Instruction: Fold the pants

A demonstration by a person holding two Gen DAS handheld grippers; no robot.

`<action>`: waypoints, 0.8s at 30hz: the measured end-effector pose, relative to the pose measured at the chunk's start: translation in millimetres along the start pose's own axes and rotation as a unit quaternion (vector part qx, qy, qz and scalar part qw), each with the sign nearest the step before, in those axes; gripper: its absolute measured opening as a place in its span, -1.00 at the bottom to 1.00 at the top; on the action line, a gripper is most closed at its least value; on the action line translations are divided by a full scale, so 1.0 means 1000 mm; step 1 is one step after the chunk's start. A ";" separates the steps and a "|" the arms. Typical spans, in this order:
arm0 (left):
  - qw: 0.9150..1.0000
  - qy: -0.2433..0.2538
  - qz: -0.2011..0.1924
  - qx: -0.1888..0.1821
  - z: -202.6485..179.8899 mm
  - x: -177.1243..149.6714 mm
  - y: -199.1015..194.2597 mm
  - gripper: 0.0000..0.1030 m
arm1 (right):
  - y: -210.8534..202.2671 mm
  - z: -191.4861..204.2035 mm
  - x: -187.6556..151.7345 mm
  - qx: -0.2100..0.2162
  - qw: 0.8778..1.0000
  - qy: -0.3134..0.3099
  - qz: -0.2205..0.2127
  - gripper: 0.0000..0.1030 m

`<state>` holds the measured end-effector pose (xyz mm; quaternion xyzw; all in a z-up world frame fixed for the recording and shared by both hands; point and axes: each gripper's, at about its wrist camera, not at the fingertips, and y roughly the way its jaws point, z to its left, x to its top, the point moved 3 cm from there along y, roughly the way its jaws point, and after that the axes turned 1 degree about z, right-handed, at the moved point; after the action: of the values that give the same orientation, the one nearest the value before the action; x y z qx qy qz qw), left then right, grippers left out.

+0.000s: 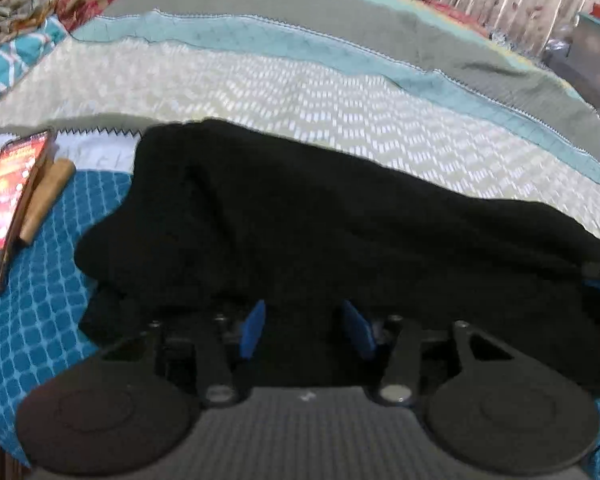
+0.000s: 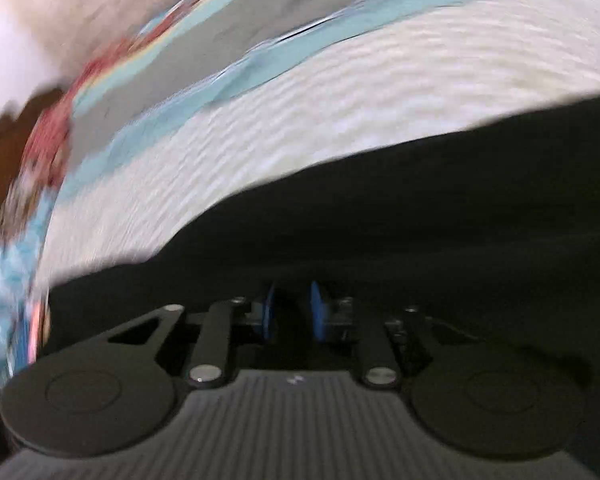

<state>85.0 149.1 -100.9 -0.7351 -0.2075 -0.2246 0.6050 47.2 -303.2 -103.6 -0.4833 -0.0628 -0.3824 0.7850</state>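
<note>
Black pants [image 1: 340, 232] lie between both grippers' parted fingers [image 1: 253, 330] (grip unclear).

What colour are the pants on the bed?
Plain black. The pants show best in the left wrist view.

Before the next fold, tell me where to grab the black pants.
Take the black pants by the near edge, coming in from the front, low over the bedspread. The cloth lies in a flat, long heap, and the left gripper already points at that edge.
</note>
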 end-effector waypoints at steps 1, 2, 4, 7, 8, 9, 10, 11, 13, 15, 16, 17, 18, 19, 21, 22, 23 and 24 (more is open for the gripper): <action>1.000 0.004 0.002 0.002 -0.002 0.000 -0.002 -0.14 | -0.012 -0.014 0.006 -0.029 0.999 0.010 -0.021 -0.43; 1.000 0.006 0.003 0.005 -0.003 0.001 -0.004 -0.14 | -0.020 -0.025 0.011 -0.068 0.997 0.013 -0.042 -0.34; 1.000 0.000 0.010 0.011 -0.004 0.004 -0.006 -0.13 | -0.040 -0.064 0.021 -0.095 0.993 0.035 -0.067 -0.39; 1.000 -0.003 0.005 0.005 -0.013 0.008 -0.014 -0.06 | -0.069 -0.109 0.026 -0.116 0.983 0.095 -0.103 -0.45; 1.000 0.005 0.001 0.001 -0.021 0.010 -0.015 -0.05 | -0.081 -0.121 0.026 -0.124 0.979 0.107 -0.119 -0.42; 1.000 0.014 -0.002 -0.005 -0.030 0.011 -0.017 -0.05 | -0.092 -0.133 0.024 -0.127 0.976 0.119 -0.133 -0.42; 1.000 0.023 -0.001 -0.010 -0.040 0.011 -0.018 -0.04 | -0.098 -0.143 0.025 -0.123 0.974 0.127 -0.139 -0.45; 0.999 0.033 0.003 -0.014 -0.051 0.011 -0.016 -0.04 | -0.105 -0.156 0.024 -0.108 0.975 0.136 -0.141 -0.48; 0.998 0.056 0.017 -0.023 -0.075 0.009 -0.009 -0.04 | -0.114 -0.164 0.020 -0.091 0.973 0.146 -0.154 -0.57; 0.996 0.074 0.032 -0.034 -0.099 0.005 -0.003 -0.04 | -0.123 -0.163 0.019 -0.142 0.963 0.142 -0.180 -0.51; 0.995 0.087 0.039 -0.041 -0.113 0.003 0.000 -0.04 | -0.137 -0.173 0.017 -0.134 0.960 0.148 -0.196 -0.51; 0.993 0.099 0.041 -0.045 -0.122 0.001 0.002 -0.03 | -0.147 -0.182 0.014 -0.125 0.956 0.164 -0.207 -0.48; 0.991 0.114 0.043 -0.049 -0.134 -0.002 0.003 -0.03 | -0.158 -0.191 0.010 -0.123 0.951 0.179 -0.220 -0.46; 0.990 0.126 0.045 -0.052 -0.145 -0.005 0.004 -0.02 | -0.166 -0.199 0.006 -0.129 0.945 0.190 -0.232 -0.42; 0.986 0.145 0.052 -0.061 -0.164 -0.009 0.009 0.00 | -0.180 -0.213 -0.001 -0.143 0.933 0.214 -0.252 -0.32; 0.985 0.152 0.056 -0.064 -0.172 -0.011 0.011 0.00 | -0.187 -0.222 -0.007 -0.138 0.928 0.229 -0.259 -0.32; 0.983 0.159 0.060 -0.066 -0.180 -0.013 0.013 0.01 | -0.193 -0.229 -0.012 -0.137 0.923 0.245 -0.265 -0.19; 0.982 0.165 0.064 -0.068 -0.187 -0.014 0.016 0.02 | -0.199 -0.233 -0.018 -0.138 0.918 0.256 -0.271 -0.15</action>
<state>67.6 -38.3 -90.3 -0.7390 -0.0415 -0.3171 0.5930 -160.3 -529.0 -93.2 -0.4368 0.0652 -0.6961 0.5660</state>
